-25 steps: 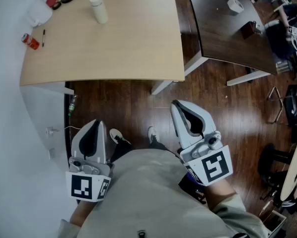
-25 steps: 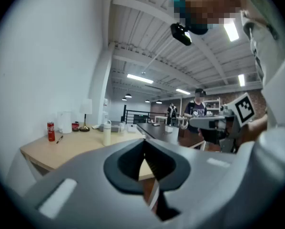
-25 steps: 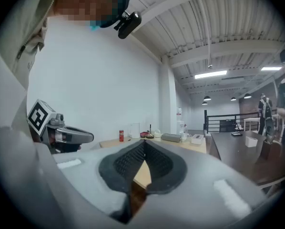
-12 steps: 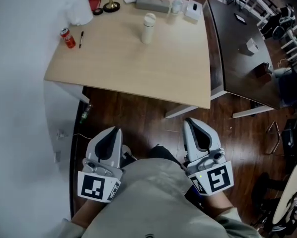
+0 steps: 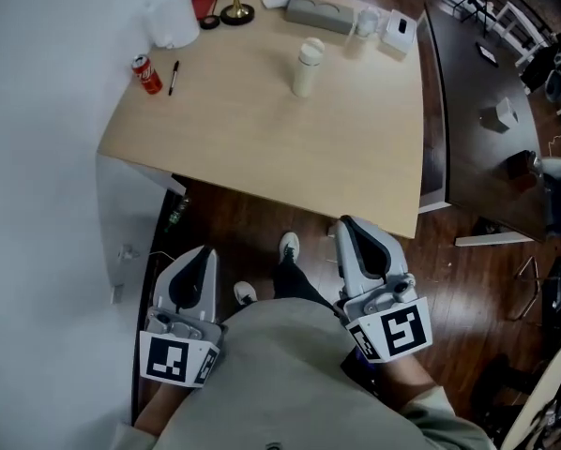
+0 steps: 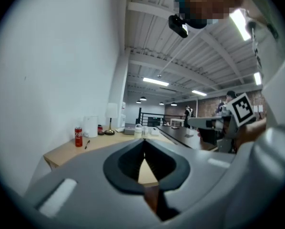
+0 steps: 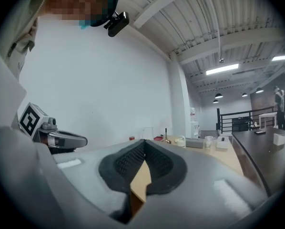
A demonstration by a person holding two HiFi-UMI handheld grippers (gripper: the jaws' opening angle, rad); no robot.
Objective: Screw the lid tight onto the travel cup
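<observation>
Two grippers, both empty: the left gripper (image 5: 198, 262) and the right gripper (image 5: 357, 237) each have their jaws pressed together with nothing between them, as their own views confirm. In the head view they sit low, at 7 and 5 o'clock, over the dark floor (image 5: 252, 218), and the right one's tip is just short of the near edge of the table (image 5: 262, 148).

The cup (image 5: 306, 67) stands upright on the table at 12 o'clock, well apart from both grippers. A lid seems to sit on it, but it is too small to tell whether it is threaded on or only resting. A can (image 5: 148, 73) and a pen (image 5: 173, 76) lie at 9 o'clock from the cup, and a grey box (image 5: 316, 12) is at its 12 o'clock.

By my reading this is the approach step, and no screwing has begun. The next move calls for closing in on the table and opening both sets of jaws. One gripper should then take the cup's body to steady it. The other should grip the lid squarely, so it can be turned down without the cup tipping or spinning.
</observation>
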